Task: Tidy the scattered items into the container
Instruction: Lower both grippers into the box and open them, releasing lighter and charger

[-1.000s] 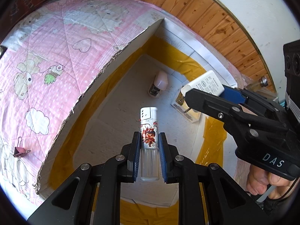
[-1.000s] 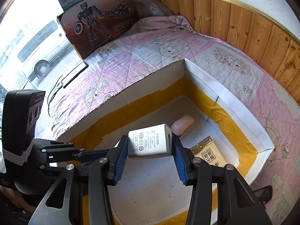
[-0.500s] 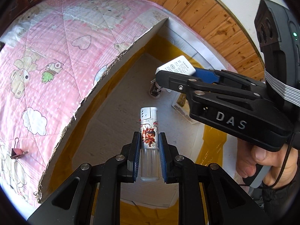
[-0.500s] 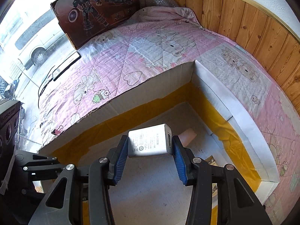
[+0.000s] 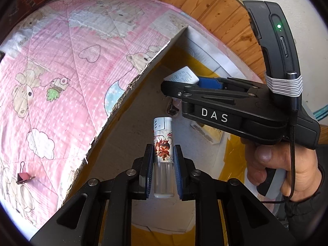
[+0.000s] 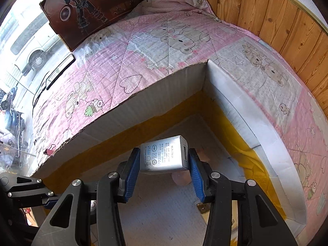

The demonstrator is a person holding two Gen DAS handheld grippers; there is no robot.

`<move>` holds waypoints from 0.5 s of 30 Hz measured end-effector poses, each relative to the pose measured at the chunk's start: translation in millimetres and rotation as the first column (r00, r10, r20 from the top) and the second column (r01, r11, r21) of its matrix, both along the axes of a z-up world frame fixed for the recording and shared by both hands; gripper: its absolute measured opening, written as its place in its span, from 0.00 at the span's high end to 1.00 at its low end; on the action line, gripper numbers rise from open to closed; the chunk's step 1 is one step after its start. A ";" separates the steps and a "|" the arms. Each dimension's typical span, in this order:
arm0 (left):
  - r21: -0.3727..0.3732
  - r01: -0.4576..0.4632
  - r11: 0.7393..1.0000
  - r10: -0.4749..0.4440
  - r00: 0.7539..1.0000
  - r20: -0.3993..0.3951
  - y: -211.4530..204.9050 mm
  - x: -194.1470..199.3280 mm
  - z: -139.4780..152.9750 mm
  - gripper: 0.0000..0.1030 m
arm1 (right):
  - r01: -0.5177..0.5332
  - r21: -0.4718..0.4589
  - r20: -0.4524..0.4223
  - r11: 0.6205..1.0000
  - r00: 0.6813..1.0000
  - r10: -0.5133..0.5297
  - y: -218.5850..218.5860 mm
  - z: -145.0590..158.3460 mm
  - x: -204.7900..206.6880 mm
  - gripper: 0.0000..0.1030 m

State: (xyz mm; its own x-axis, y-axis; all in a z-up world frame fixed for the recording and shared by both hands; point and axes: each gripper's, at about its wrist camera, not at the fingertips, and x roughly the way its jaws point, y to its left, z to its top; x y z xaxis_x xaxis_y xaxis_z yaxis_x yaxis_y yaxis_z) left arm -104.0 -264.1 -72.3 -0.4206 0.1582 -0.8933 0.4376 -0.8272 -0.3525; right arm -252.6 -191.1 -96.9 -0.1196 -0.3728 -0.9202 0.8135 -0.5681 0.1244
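the left gripper pinches a light, slick plastic lighter mid-body; the right gripper clamps a rigid white charger across its flat sides, both above the cardboard box.

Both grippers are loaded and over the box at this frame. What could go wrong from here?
1. The right gripper holds the charger above a pink object in the cardboard box; released here, the charger may land on it.
2. The left gripper holds the lighter close under the right gripper; the two tools could bump.
3. A pink binder clip lies on the quilt outside the box and might be missed.
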 end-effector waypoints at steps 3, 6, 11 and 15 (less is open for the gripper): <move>-0.003 0.000 1.000 0.000 1.000 0.003 -1.4 -2.2 -0.9 0.81 | -0.007 0.012 0.001 1.000 1.000 0.007 -4.1 -3.7 -1.2 0.54; -0.003 -0.009 1.000 0.009 1.000 0.004 -2.7 -2.8 -2.0 0.81 | -0.012 0.021 0.000 1.000 1.000 0.012 -7.4 -7.2 -3.0 0.54; 0.001 -0.013 1.000 0.013 1.000 0.020 -3.7 -4.9 -6.4 0.79 | -0.012 0.024 0.001 1.000 1.000 0.012 -8.4 -14.6 -6.3 0.53; -0.021 -0.006 1.000 0.006 1.000 0.017 0.4 -3.1 -4.5 0.71 | 0.022 0.000 0.010 1.000 1.000 -0.022 -2.9 -13.9 -11.3 0.52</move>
